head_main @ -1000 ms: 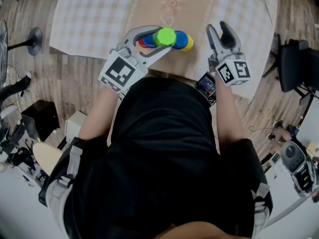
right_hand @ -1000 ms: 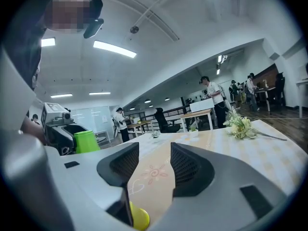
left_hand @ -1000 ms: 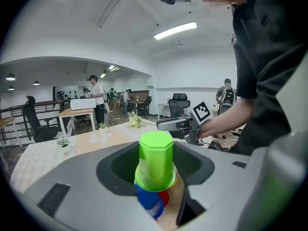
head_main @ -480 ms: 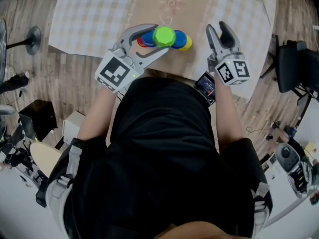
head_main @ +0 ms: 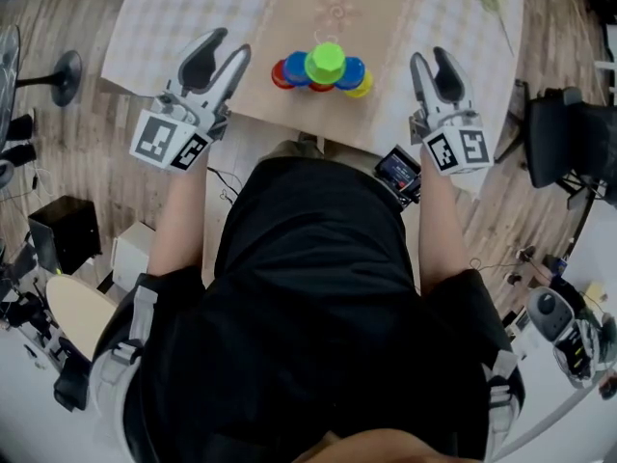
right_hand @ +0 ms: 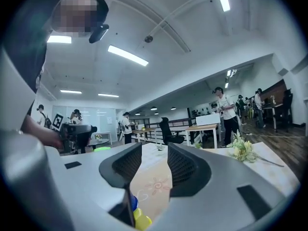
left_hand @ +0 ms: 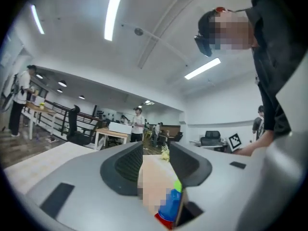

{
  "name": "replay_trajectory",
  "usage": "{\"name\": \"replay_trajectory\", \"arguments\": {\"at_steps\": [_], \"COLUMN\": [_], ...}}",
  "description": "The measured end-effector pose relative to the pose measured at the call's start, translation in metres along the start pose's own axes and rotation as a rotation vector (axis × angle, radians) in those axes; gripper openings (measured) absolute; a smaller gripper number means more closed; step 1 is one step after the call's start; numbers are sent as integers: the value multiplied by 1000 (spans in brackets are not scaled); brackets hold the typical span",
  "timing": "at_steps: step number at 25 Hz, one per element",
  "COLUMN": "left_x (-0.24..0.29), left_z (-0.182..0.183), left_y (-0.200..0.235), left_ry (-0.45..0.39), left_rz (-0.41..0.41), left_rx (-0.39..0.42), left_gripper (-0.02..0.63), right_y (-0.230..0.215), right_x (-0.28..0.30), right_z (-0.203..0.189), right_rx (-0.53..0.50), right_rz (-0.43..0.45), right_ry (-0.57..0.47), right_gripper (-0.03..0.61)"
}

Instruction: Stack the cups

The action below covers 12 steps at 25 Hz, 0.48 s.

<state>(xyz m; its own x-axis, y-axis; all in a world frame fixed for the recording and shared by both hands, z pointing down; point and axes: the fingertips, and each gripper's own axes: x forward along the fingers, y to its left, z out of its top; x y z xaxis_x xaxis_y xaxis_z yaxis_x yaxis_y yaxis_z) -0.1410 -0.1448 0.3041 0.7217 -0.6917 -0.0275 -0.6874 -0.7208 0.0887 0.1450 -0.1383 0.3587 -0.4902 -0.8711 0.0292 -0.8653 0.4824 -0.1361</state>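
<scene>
Grey-shelled left gripper [head_main: 224,53] and right gripper [head_main: 431,61] flank the stack of cups [head_main: 322,71], each well apart from it. Their jaws are parted with nothing between them and have just been closing a little. On the table [head_main: 183,17], a green cup [head_main: 326,60] tops blue, red and yellow ones. Stacking looks finished, so the next move only calls for keeping clear.

- Left gripper [head_main: 229,44]: held level, pointing forward and slightly inward. Jaws apart; they have just been closing, with nothing gripped between them.
- Right gripper [head_main: 430,56]: level, pointing forward. Jaws apart; they have just been closing, and the gap is empty.
- Left forearm [head_main: 183,222] and right forearm [head_main: 434,222]: bare, stretched forward, the grippers well apart.
</scene>
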Motion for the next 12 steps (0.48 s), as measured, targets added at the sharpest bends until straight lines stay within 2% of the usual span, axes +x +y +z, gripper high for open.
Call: {"name": "replay_trajectory", "arguments": {"at_steps": [3,6,10,12], "left_x": [-28,-52,-70,-79], "left_z": [-15,-40,-71,-82], "left_y": [29,39,25,11], "left_ry": [8,27,65,82], "left_rz": [123,215,272,285], "left_rx": [18,13,20,2], "left_gripper": [122,78,27,18], "right_y": [15,26,30,32], "right_x": [-12,-31,-62,-79], "right_z": [6,-6,-25,-30], "right_rx": [-6,-24,-10,0], "right_rz": [23,44,47,31], "right_ry": [-2,38,73,81], "right_gripper": [143,102,21,12]}}
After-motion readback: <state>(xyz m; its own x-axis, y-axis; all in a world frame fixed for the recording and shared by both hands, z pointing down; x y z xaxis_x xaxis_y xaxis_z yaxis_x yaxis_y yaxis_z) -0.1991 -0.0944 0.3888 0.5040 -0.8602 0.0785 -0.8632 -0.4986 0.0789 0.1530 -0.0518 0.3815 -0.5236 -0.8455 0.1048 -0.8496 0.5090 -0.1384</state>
